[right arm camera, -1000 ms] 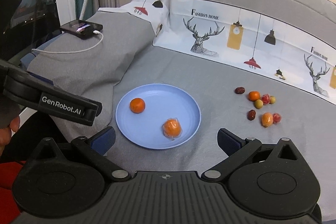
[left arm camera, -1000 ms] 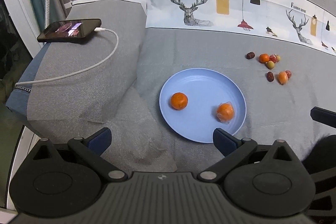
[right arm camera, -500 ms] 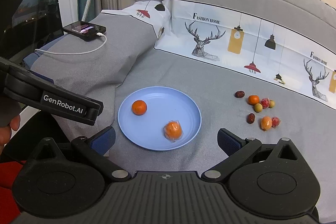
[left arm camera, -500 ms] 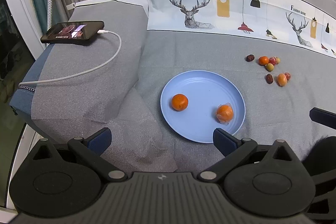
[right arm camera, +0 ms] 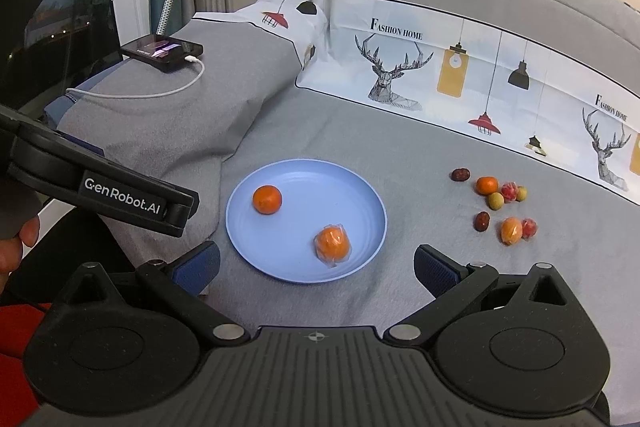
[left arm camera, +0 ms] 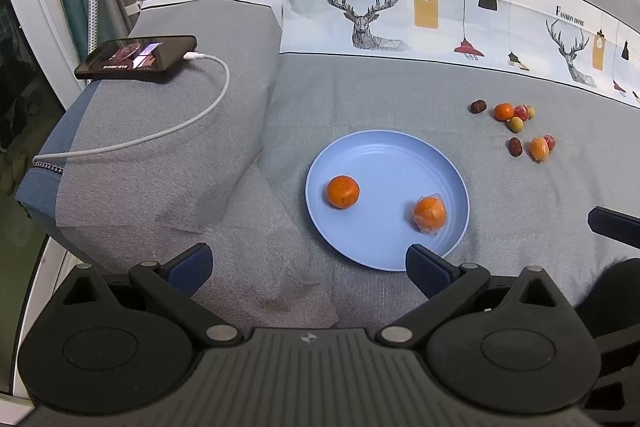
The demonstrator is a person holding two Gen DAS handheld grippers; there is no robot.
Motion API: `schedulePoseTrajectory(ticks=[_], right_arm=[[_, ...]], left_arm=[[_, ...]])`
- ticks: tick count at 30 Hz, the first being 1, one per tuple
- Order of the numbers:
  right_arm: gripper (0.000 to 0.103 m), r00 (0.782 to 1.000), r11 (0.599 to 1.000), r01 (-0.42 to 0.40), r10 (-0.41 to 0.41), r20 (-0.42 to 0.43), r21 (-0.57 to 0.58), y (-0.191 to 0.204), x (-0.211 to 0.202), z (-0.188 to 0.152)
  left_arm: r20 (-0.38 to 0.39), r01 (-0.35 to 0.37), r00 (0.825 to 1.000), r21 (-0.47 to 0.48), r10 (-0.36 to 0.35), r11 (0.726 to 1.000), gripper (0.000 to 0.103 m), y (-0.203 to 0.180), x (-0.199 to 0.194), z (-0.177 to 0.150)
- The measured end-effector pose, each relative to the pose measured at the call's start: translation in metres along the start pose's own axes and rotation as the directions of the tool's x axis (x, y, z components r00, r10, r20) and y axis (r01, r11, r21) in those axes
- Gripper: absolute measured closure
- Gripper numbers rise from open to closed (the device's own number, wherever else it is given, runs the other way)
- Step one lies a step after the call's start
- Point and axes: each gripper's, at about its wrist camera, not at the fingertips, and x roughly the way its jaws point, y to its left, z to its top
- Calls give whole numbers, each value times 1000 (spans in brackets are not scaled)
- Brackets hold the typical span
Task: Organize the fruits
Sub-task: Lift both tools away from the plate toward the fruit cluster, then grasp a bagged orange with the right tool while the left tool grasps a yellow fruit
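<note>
A blue plate lies on the grey bed cover. On it sit a bare orange and an orange in clear wrap. A cluster of small fruits lies on the cover to the plate's right: dark dates, a small orange, red and green ones. My left gripper is open and empty, just short of the plate's near edge. My right gripper is open and empty, also short of the plate.
A phone on a white charging cable rests on the raised grey pillow at the left. The bed's left edge drops off beside it. The left gripper's body shows at the left of the right wrist view.
Both grippers have drawn back and up a little from the plate; the scene looks slightly smaller. Nothing was grasped or moved.
</note>
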Motion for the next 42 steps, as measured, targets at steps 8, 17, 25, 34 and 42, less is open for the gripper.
schedulePoseTrajectory(ticks=[8,17,25,34,42], right_arm=[[1,1000,1000,-5,5,-17,18,-4,6,-1],[1,1000,999,-10,10,-21,39,-7,12,-3],[1,1000,997,-4,6,-29,80,-16,20,-5],[1,999,988,20,-15,-36,153,-36,35,-10],[1,993,963,121,-114,-43,242,-80,53,-19]], left_arm=[[-14,-2,1000,4,2,1000,0,-1,5,2],[-30,-6,1000,6,7,1000,0,-3,12,5],[-56,-15,998,7,15,1000,0,-6,23,10],[-80,-11,997,16,12,1000,0,-19,39,25],[-81,2,997,48,1,999,0,-45,56,49]])
